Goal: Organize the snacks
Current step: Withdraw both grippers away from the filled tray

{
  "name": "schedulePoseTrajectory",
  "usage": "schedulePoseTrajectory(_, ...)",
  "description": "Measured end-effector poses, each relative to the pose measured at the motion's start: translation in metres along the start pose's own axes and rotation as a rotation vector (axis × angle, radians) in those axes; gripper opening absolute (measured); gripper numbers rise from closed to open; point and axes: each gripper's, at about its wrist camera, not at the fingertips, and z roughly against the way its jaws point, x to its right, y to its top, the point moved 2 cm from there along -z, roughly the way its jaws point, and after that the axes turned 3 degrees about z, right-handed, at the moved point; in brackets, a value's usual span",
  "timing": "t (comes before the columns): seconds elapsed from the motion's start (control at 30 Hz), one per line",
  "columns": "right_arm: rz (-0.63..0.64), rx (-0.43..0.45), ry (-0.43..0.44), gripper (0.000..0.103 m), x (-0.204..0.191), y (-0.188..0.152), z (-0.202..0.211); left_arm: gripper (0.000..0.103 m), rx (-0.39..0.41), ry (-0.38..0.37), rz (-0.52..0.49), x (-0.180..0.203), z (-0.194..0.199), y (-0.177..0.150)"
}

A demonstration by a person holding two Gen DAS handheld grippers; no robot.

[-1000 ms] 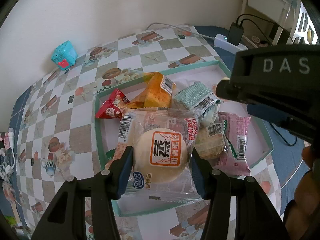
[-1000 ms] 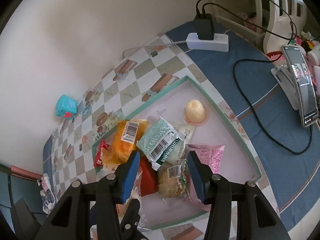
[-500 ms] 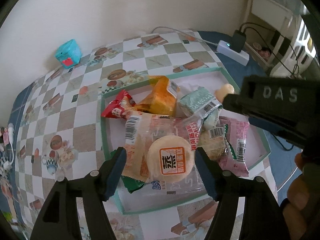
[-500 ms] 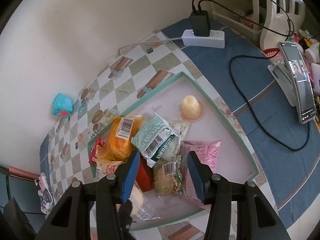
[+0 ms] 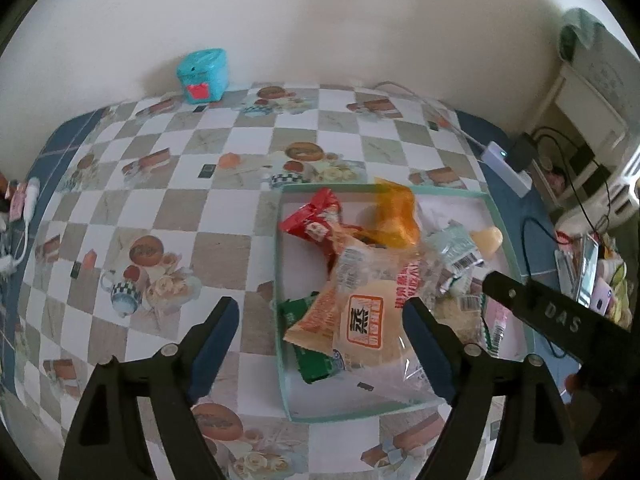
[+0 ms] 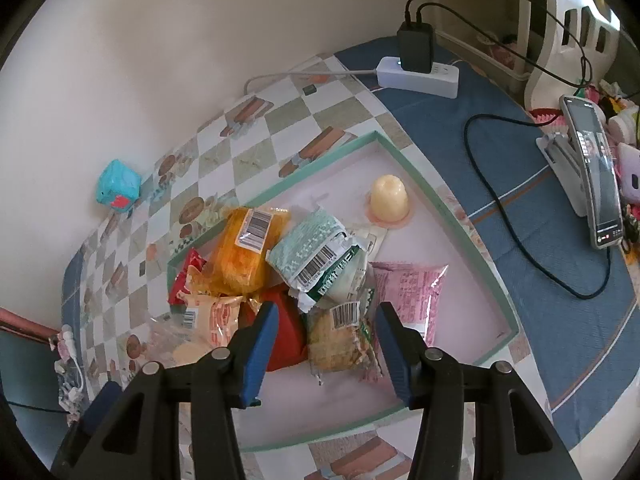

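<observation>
a: how far along are the snacks?

b: as far as i can judge, nearly done. the green-rimmed tray (image 6: 460, 224) holds the whole heap: the steamed cake pack (image 5: 366, 320) lies at its near left end on top of the others, with the orange pack (image 6: 244, 256), the mint-green pack (image 6: 316, 248), the pink pack (image 6: 408, 288), the red pack (image 5: 316, 220) and the jelly cup (image 6: 389, 198) farther along.

a: and the left gripper (image 5: 320, 320)?

b: its jaws have just been opening and now stand wide apart, pressing on nothing (the cake pack sits under the right-hand finger, but free of it). i see no snack loose on the checked tablecloth (image 5: 180, 200), so little seems left, maybe tidying the pile.

a: the right gripper (image 6: 324, 328)?

b: it hangs over the tray with its jaws partly apart above a crumbly biscuit pack (image 6: 340, 340). the pads don't look to be pressing it, so i'd call it empty.

a: anything in the way?

b: the two grippers crowd one end of the tray; in the left view the right tool's black body cuts across the tray's right side. farther off are a blue toy box (image 5: 203, 76) by the wall, a power strip (image 6: 420, 72) with its cables, and a phone on a stand (image 6: 596, 196), all well apart from the tray.
</observation>
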Motion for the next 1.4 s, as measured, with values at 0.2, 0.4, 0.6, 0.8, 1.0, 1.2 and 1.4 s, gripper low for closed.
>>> schedulePoseTrajectory(0.2,-0.01,-0.001,-0.022,0.055,0.002,-0.002,0.0,0.09,-0.038,-0.025,-0.048,0.015,-0.016,-0.006)
schedulePoseTrajectory(0.4,-0.037,0.005,-0.038,0.055,0.011,-0.002,0.002,0.09,-0.048,-0.033,-0.129,0.039,-0.028,-0.013)
schedulePoseTrajectory(0.6,-0.045,0.003,-0.045,0.055,0.014,-0.004,0.001,0.09,-0.036,-0.069,-0.119,0.035,-0.018,-0.013)
schedulePoseTrajectory(0.8,-0.025,0.006,-0.063,0.055,0.012,-0.015,0.003,0.09,-0.025,-0.053,-0.027,0.006,-0.011,-0.011)
schedulePoseTrajectory(1.0,0.056,0.007,-0.053,0.071,-0.009,-0.038,0.003,0.091,-0.023,0.151,0.048,-0.041,-0.011,-0.016)
schedulePoseTrajectory(1.2,0.178,0.02,-0.03,0.092,-0.041,-0.063,0.006,0.093,-0.047,0.261,0.115,-0.087,-0.009,-0.028)
schedulePoseTrajectory(1.4,0.278,0.051,-0.03,0.103,-0.062,-0.086,0.014,0.093,-0.079,0.285,0.112,-0.102,-0.003,-0.043)
